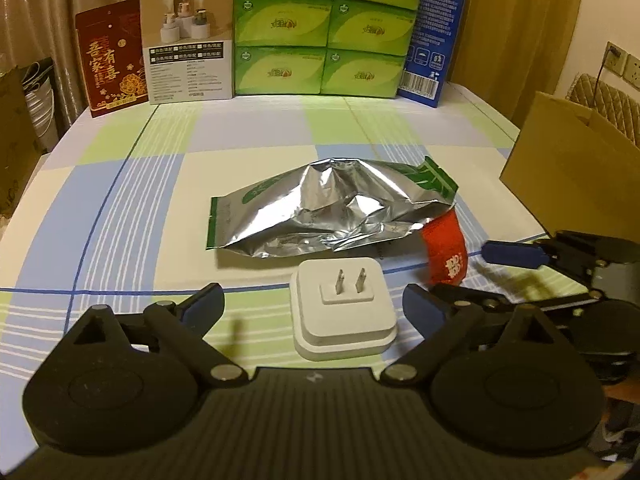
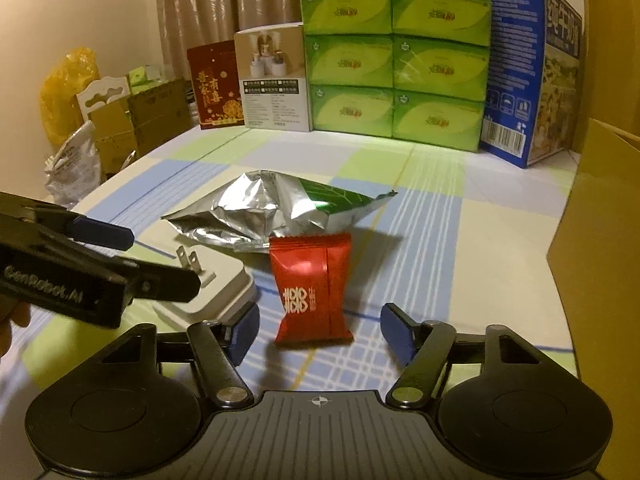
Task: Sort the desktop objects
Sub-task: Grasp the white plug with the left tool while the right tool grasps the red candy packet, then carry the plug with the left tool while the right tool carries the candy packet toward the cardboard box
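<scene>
Both hand-held grippers open over the surface.
Left hand-held gripper (image 1: 314, 306) brackets the white plug adapter (image 1: 343, 314); right hand-held gripper (image 2: 320, 330) brackets the red packet (image 2: 314, 288).

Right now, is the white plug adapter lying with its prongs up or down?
Prongs up. The white plug adapter lies flat on the tablecloth, and its two metal prongs point upward between the open left tool fingers.

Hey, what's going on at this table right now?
A person is sorting desktop items with two handheld grippers. The left gripper, open, is lined up on the white square plug adapter. The right gripper, also open, frames the red candy packet. Neither is grasped yet. A crumpled silver foil bag lies behind them on the checked tablecloth.
</scene>
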### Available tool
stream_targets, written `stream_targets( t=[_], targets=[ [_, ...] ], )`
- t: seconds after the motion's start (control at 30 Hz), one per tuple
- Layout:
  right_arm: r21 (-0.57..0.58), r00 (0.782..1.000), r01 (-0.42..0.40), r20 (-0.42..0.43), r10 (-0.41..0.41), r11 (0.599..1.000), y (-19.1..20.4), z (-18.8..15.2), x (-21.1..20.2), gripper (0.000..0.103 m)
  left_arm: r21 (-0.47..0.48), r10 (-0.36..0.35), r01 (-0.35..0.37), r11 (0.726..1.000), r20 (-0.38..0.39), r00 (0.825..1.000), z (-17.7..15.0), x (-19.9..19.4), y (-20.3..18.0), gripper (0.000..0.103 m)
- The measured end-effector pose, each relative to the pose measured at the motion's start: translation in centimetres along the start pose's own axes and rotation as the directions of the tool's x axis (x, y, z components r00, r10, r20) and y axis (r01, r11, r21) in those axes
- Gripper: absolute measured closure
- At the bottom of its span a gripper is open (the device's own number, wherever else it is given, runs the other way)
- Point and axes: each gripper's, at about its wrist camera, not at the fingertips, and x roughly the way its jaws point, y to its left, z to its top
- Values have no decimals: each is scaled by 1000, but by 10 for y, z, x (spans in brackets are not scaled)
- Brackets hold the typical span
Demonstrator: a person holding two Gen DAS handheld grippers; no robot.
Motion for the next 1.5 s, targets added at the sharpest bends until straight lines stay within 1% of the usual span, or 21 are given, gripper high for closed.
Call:
stream_targets(
  t=[0.03, 0.17, 0.23, 0.27, 0.4, 0.57, 0.67, 0.83, 1.07, 1.33, 1.5],
  targets=[
    [-1, 1000, 1, 0, -1, 1000, 0, 1, 2, 43, 4, -6, 6, 1000, -1, 1000, 0, 1, -1, 12],
    [-3, 1000, 0, -4, 0, 1000, -3, 4, 10, 54, 20, -19, 19, 1000, -6, 1000, -1, 5, -4, 12],
    [-7, 1000, 3, -15, -3, 1000, -5, 5, 13, 64, 27, -21, 22, 999, -15, 1000, -2, 10, -5, 13],
    [-6, 1000, 4, -24, -4, 1000, -5, 6, 14, 73, 31, -23, 23, 999, -19, 1000, -3, 12, -5, 13],
    [9, 999, 32, -26, -32, 999, -8, 6, 10, 75, 39, -28, 29, 999, -39, 999, -6, 21, -6, 16],
    [45, 997, 66, -39, -65, 997, -14, 1, -1, 76, 57, -36, 38, 998, -44, 998, -8, 27, -14, 23],
    [67, 996, 77, -46, -74, 995, -17, -3, -9, 76, 55, -38, 41, 998, -47, 998, -9, 31, -17, 29],
    [80, 995, 83, -53, -79, 993, -20, -8, -20, 76, 67, -13, 15, 998, -41, 999, -9, 34, -23, 42],
    [85, 994, 91, -66, -85, 992, -21, -11, -26, 76, 57, -8, 11, 998, -50, 999, -9, 33, -26, 42],
    [77, 991, 106, -86, -99, 991, -21, -13, -38, 76, 61, -48, 52, 997, -65, 997, -11, 26, -35, 42],
    [71, 990, 115, -91, -109, 991, -20, -14, -50, 76, 63, -72, 75, 995, -55, 996, -12, 9, -40, 42]
  ],
)
